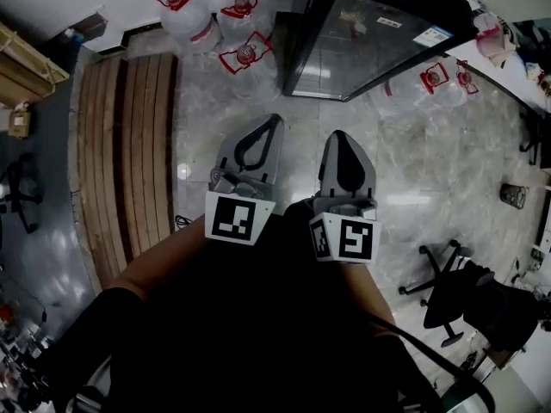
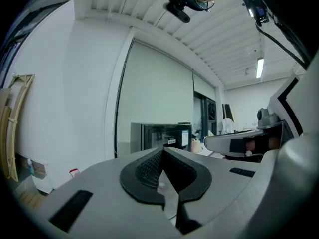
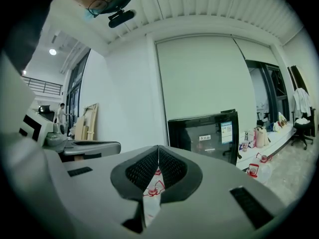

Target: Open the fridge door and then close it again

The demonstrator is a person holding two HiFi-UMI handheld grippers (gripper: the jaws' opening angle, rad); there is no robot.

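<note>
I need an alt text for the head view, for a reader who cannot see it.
The left gripper and the right gripper, both shut and empty, point side by side toward a black glass-door fridge across a pale floor. Water jugs with red handles stand beside it; a wooden platform lies at left.

Glossy grey marble floor (image 1: 413, 188); wooden slat platform (image 1: 129, 162); white walls (image 3: 129, 83); black office chair (image 1: 454, 289)

The fridge (image 1: 362, 33) is cut off at the top of the head view. Its door sticker (image 1: 431, 35) is too small to read. In the left gripper view, the left gripper (image 2: 163, 151) hides the fridge's bottom.
</note>
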